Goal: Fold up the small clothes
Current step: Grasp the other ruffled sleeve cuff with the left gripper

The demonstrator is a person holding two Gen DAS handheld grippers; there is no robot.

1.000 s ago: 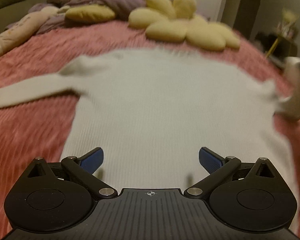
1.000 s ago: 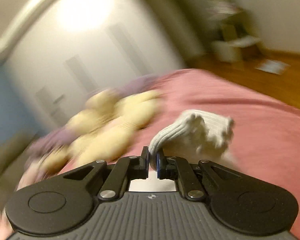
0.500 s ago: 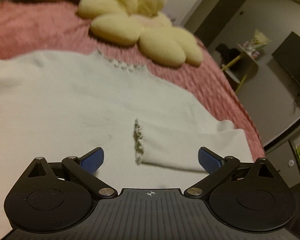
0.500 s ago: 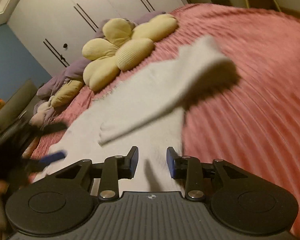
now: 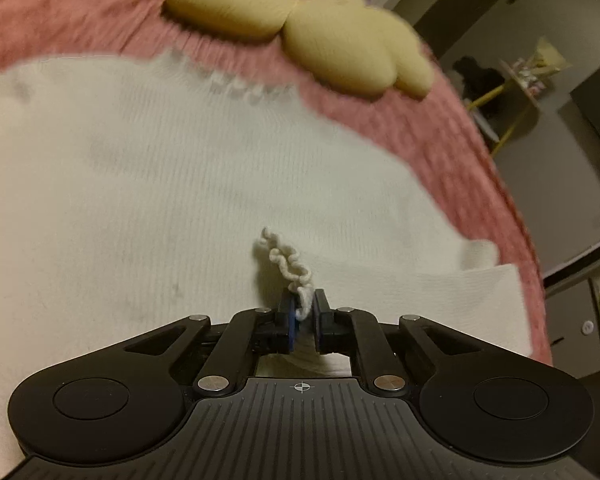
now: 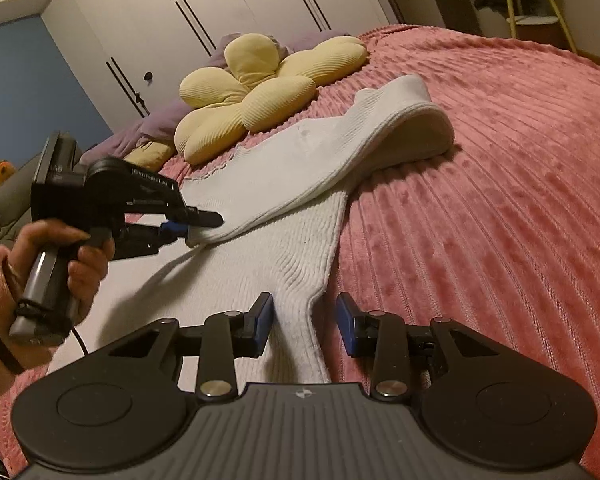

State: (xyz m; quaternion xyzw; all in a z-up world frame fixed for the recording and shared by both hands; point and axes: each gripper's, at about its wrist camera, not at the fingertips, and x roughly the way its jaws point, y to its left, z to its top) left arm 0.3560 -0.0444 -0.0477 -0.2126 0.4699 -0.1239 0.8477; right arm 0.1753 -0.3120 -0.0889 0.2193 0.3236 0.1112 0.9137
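A white ribbed knit sweater (image 5: 148, 184) lies flat on the pink bedspread (image 5: 412, 128). One sleeve (image 6: 312, 152) is folded across the body. My left gripper (image 5: 303, 320) is shut on the frilly cuff (image 5: 288, 260) of that sleeve; it also shows in the right wrist view (image 6: 188, 226), held in a hand at the left. My right gripper (image 6: 305, 326) is open and empty, low over the sweater's side edge (image 6: 300, 320), which lies between its fingers.
A yellow flower-shaped cushion (image 6: 260, 88) lies behind the sweater's collar, with purple bedding (image 6: 156, 128) beyond it. White wardrobe doors (image 6: 220, 12) stand behind the bed. A yellow-legged side table (image 6: 532, 16) stands off the bed's far right.
My left gripper has moved forward to the folded sleeve's cuff and shut on it. My right gripper has opened wider and dropped toward the sweater's side edge.
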